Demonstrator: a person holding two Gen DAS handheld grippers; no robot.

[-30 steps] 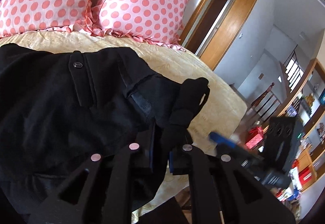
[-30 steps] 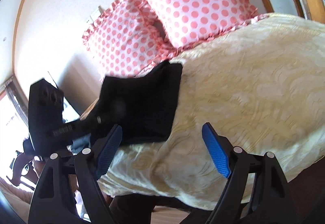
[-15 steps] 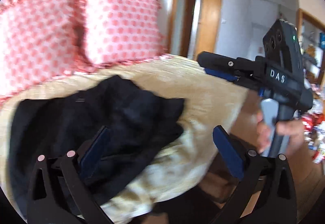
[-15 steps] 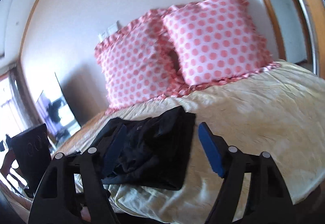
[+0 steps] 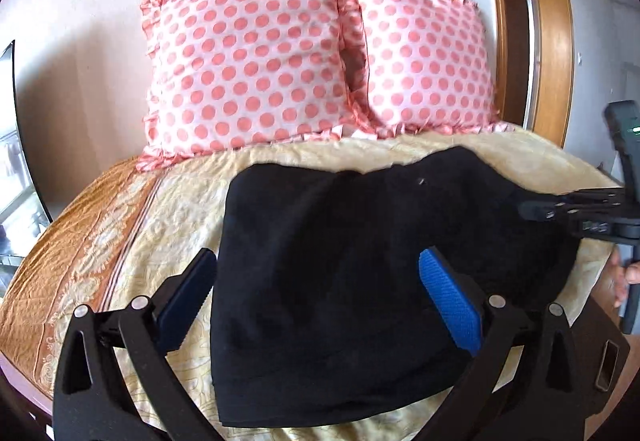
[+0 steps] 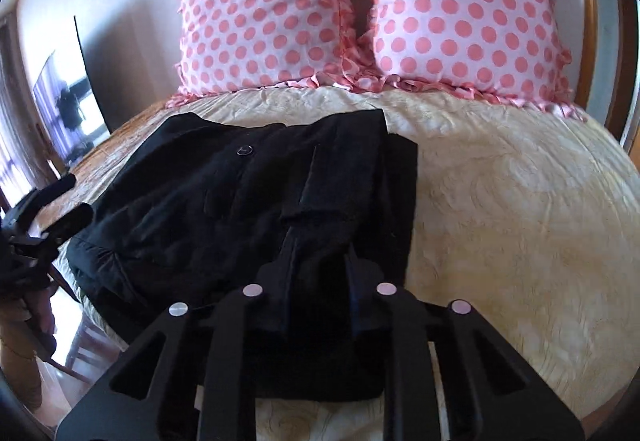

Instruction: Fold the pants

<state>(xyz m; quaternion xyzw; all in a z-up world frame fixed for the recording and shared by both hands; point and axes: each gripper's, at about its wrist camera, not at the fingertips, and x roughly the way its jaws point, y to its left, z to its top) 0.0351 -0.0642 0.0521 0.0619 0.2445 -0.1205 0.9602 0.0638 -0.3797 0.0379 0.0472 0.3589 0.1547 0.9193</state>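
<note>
I have the black pants [image 5: 360,281] lying on the bed [image 6: 520,221], toward its near edge, well short of the two polka-dot pillows [image 5: 256,65] at the head. They are already doubled into a compact block, waistband button [image 6: 245,150] facing up, so I judge the fold to be well along, with perhaps one more pass or a tidy left.

My left gripper [image 5: 316,305] stands spread wide above the cloth, its blue pads [image 5: 448,305] pressing on nothing. My right gripper [image 6: 318,277] is at the near edge of the pants, its jaws closing with a thick ridge of black fabric between them. The cloth bunches up right at the fingertips, and I read this as the pinch for the next fold; how many layers I have caught I cannot tell, black on black.

What comes next, as I see it, is to match that pinch with my left gripper on the near edge beside it, so both hands can lift together. Then I would carry that edge over toward the pillow side and lay it flat, taking care not to drag the lower layers askew on the slippery bedspread.
</note>
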